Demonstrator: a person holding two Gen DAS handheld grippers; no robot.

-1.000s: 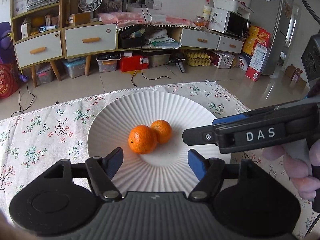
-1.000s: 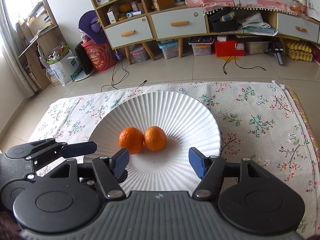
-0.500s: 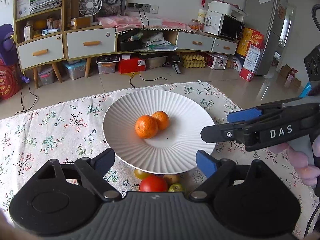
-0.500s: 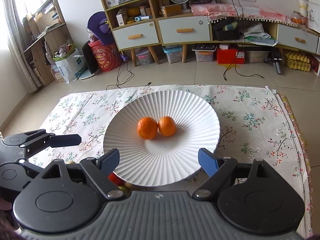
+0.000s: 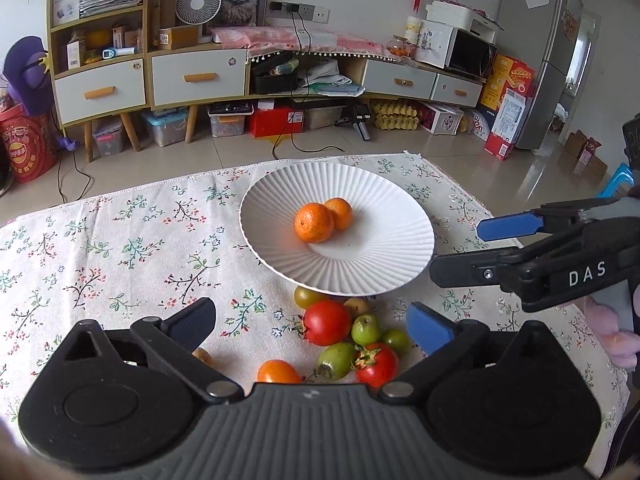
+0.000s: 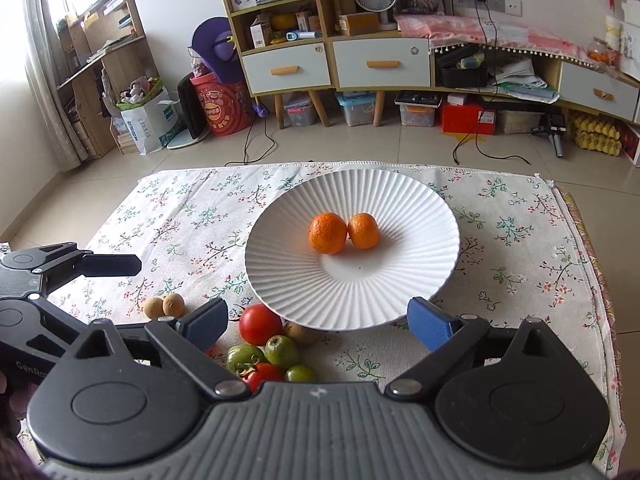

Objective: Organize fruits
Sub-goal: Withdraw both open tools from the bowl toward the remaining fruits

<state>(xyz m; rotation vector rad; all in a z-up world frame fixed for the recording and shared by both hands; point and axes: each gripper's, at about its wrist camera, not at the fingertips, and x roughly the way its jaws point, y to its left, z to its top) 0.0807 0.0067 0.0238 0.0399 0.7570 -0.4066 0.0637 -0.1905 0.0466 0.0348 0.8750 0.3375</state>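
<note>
A: Left tool (image 5: 312, 322): jaws apart, opening wider, nothing between the pads. Right tool (image 6: 318, 320): likewise opening, empty. Both pulled back from the plate (image 5: 360, 276) since a second ago. Then close over the centre, now short of its near rim.

B: Meaning for the job?

A: Reads as a finished drop-off. Two oranges (image 5: 320, 220) side by side, touching, in the plate's middle, ahead of both tools. Probably time to choose the next piece.

B: From where?

A: Loose pile just beneath and ahead of the pads, come into view with the pull-back. Orange-coloured tomato (image 5: 278, 372) nearest the left tool's body, then a red tomato (image 5: 376, 364), green fruits (image 5: 366, 329), a bigger red tomato (image 5: 327, 322). All on the floral cloth (image 5: 120, 248) over the tabletop, none on the plate. Two small brown fruits (image 6: 164, 306) left of the right tool's left pad.

B: In the way?

A: Pile tightly packed, pieces touching, so likely to nudge neighbours on closing. Far side tucked under the plate's near rim. Right tool's fingers close on the left tool's right. Beyond: floor and a drawer cabinet (image 5: 200, 76), well apart.
</note>
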